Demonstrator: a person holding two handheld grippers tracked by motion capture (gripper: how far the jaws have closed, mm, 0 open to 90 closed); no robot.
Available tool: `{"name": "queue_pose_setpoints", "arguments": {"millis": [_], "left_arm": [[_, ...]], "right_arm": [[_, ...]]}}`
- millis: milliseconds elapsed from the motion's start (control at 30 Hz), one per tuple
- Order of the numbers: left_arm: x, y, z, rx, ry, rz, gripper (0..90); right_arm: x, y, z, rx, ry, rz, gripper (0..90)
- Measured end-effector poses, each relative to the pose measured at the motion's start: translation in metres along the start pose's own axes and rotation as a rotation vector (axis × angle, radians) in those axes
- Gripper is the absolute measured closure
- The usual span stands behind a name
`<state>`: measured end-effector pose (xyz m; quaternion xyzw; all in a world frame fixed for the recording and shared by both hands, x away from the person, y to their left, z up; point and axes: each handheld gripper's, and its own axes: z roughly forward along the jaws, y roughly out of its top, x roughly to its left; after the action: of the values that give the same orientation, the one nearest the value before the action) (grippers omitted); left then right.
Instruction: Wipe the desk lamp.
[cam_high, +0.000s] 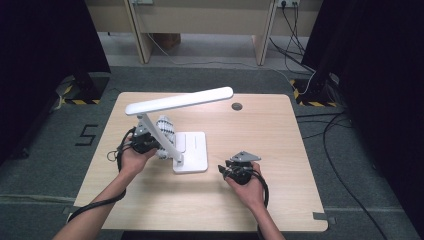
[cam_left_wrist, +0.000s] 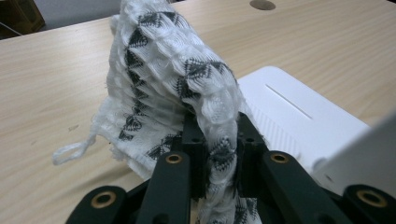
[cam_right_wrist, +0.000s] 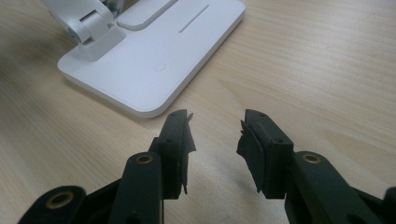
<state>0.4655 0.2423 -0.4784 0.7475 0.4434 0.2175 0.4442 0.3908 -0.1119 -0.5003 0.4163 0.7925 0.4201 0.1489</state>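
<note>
- The left claw (cam_left_wrist: 219, 154) is clenching a white knitted cloth with black zigzag patterning (cam_left_wrist: 173, 88), which is bunching up above the jaws beside the flat white base of a desk lamp (cam_high: 192, 150).
- The right claw (cam_right_wrist: 217, 144) is resting released, jaws apart over the pale wooden surface (cam_high: 280, 135), near the base's corner.

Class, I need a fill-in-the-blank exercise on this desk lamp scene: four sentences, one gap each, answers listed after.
1. The left tongs are shut on a black-and-white ____.
2. The right tongs stand open with ____ between them.
3. The cloth is beside the base of a white desk ____.
4. The lamp stands on a ____ table.

Answers: cloth; nothing; lamp; wooden
</note>
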Motion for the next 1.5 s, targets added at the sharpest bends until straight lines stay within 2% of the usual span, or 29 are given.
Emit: {"name": "queue_pose_setpoints", "arguments": {"millis": [233, 300, 533, 700, 933, 1033, 1200, 1500], "left_arm": [[0.009, -0.007, 0.019, -0.022, -0.022, -0.067, 77.9], [0.009, -0.007, 0.021, -0.023, -0.015, -0.07, 77.9], [0.005, -0.005, 0.023, -0.006, 0.005, -0.03, 77.9], [0.004, -0.006, 0.027, 0.001, 0.006, -0.044, 78.0], [0.003, -0.011, 0.029, 0.02, -0.028, -0.062, 78.2], [0.003, -0.015, 0.028, 0.033, -0.042, -0.067, 78.5], [0.001, -0.022, 0.023, 0.056, -0.065, -0.046, 78.7], [-0.015, -0.038, -0.007, 0.124, -0.092, -0.016, 78.8]], "right_arm": [[0.0, -0.001, 0.002, 0.007, 0.002, -0.007, 61.3], [0.0, -0.001, 0.003, 0.008, 0.001, -0.005, 61.3], [0.0, -0.001, 0.003, 0.006, -0.001, -0.005, 61.4], [0.001, -0.002, 0.004, 0.007, 0.002, -0.011, 61.4], [0.001, -0.002, 0.004, 0.013, 0.001, -0.009, 61.4], [0.002, -0.002, 0.004, 0.012, 0.002, -0.007, 61.4], [0.001, -0.002, 0.004, 0.012, 0.0, -0.007, 61.4], [0.003, -0.002, 0.005, 0.021, 0.003, -0.014, 61.5]]}}
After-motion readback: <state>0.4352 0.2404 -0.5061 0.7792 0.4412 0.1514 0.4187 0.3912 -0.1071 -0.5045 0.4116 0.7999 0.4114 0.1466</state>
